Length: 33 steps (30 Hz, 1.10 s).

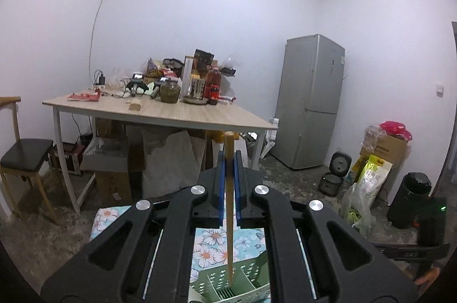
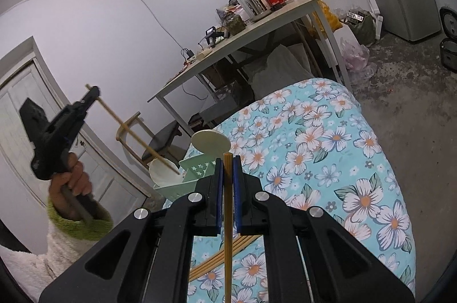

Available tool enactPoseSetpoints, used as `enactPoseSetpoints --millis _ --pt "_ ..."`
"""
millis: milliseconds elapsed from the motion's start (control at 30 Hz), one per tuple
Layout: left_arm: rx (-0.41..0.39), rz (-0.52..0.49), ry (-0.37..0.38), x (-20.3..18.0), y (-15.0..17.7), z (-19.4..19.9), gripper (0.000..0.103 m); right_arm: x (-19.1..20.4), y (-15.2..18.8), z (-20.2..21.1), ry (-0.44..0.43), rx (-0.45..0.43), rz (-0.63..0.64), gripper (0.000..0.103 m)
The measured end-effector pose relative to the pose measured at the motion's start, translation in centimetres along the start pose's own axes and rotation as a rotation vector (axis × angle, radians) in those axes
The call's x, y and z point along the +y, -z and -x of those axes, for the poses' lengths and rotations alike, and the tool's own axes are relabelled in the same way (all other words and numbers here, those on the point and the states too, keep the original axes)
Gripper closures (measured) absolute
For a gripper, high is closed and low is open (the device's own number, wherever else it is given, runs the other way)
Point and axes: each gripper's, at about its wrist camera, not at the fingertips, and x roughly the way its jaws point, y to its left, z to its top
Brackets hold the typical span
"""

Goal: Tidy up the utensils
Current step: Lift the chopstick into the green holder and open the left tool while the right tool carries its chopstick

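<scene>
My left gripper (image 1: 229, 160) is shut on a wooden chopstick (image 1: 229, 217) that points down into a green perforated utensil holder (image 1: 228, 288) on the floral cloth. The right wrist view shows that gripper (image 2: 92, 93) held high at the left, its chopstick (image 2: 134, 135) slanting down into the green holder (image 2: 194, 174), which also holds a white spoon (image 2: 210, 143). My right gripper (image 2: 228, 163) is shut on another chopstick (image 2: 228, 231), held upright above the cloth. Several more chopsticks (image 2: 220, 255) lie on the cloth below it.
The floral cloth (image 2: 328, 160) covers a surface in front. A wooden table (image 1: 177, 111) piled with jars, bottles and packages stands behind. A chair (image 1: 25, 154) is at the left, a fridge (image 1: 314, 103), rice cookers and bags at the right.
</scene>
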Motion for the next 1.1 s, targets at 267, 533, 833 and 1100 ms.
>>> enactPoseSetpoints --millis 267,533,833,1100 --pt "0.094 0.018 -0.017 1.6 4.8 -4.9 0.098 0.4 0.2 -0.5 0.002 0.019 0.007 0.096" --pt "0.220 0.047 -0.035 3.4 9.3 -8.0 0.098 0.3 0.3 -1.0 0.004 0.037 0.002 0.096" --pt "0.275 0.044 -0.046 3.6 10.9 -7.3 0.096 0.6 0.4 -0.7 0.011 0.035 0.007 0.096" --pt "0.249 0.056 -0.051 3.8 10.6 -4.9 0.078 1.8 0.5 0.8 0.022 0.009 0.031 0.096"
